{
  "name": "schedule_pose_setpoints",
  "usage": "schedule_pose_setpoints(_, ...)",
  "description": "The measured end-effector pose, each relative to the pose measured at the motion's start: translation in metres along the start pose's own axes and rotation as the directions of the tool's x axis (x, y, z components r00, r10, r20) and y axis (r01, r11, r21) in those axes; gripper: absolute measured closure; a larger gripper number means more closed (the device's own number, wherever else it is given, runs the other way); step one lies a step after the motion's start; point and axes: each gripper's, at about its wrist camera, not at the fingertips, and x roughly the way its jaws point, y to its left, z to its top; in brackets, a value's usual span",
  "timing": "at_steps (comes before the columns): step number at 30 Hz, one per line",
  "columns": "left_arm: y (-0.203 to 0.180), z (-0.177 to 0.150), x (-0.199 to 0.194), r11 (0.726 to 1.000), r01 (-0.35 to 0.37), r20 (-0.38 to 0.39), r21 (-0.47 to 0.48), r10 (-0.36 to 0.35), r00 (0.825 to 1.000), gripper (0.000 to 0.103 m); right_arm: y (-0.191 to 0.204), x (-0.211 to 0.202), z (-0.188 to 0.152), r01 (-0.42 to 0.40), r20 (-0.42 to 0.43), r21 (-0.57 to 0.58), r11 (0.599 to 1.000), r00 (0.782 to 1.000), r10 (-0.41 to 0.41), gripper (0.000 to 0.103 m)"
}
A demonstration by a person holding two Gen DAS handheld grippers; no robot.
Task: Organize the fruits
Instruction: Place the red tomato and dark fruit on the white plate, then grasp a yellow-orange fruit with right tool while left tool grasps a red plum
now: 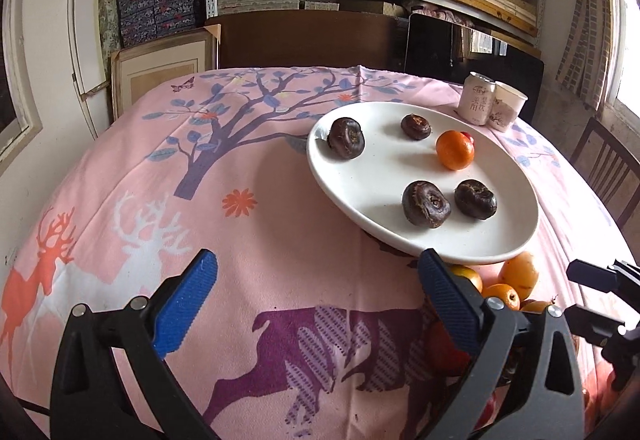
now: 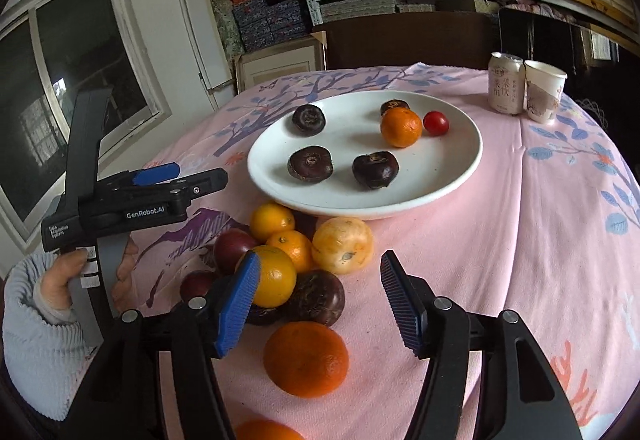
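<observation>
Dark chestnuts [image 2: 310, 163] and an orange [image 2: 401, 127] sit on white plate [image 2: 460, 168]; loose fruit pile [image 2: 296, 256] beside it.

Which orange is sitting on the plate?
The orange beside the small red fruit on the white plate. All other oranges lie on the tablecloth.

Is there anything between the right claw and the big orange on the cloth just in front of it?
Nothing visible blocks it. The right claw is open, and the big orange lies alone on the pink cloth just below its fingers. The fruit pile lies behind the orange, not in the path.
</observation>
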Motion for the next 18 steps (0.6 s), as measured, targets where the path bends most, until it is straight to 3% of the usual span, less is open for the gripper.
schedule_pose_setpoints(4, 0.006, -0.003, -0.003, 0.999, 0.025, -0.009, -0.041, -0.026, 1.0, 0.005, 0.019, -0.001, -0.003, -0.03, 0.003, -0.072, 0.997, 1.0, 0.031, 0.041)
schedule_pose_setpoints(9, 0.008, -0.004, -0.002, 0.997, 0.05, -0.016, -0.066, -0.051, 0.999, 0.005, 0.034, 0.004, -0.003, -0.072, -0.017, -0.12, 0.99, 0.997, 0.07, 0.05)
schedule_pose_setpoints(12, 0.004, -0.005, 0.003, 0.997, 0.055, -0.039, -0.053, -0.057, 0.998, 0.005, 0.036, 0.016, -0.002, -0.092, -0.063, -0.106, 0.99, 0.994, 0.086, 0.064)
schedule_pose_setpoints(18, -0.008, -0.008, 0.005, 0.999, 0.039, -0.049, 0.005, -0.039, 0.998, 0.005, 0.03, 0.013, -0.002, -0.087, -0.056, -0.068, 0.994, 0.995, 0.084, 0.066)
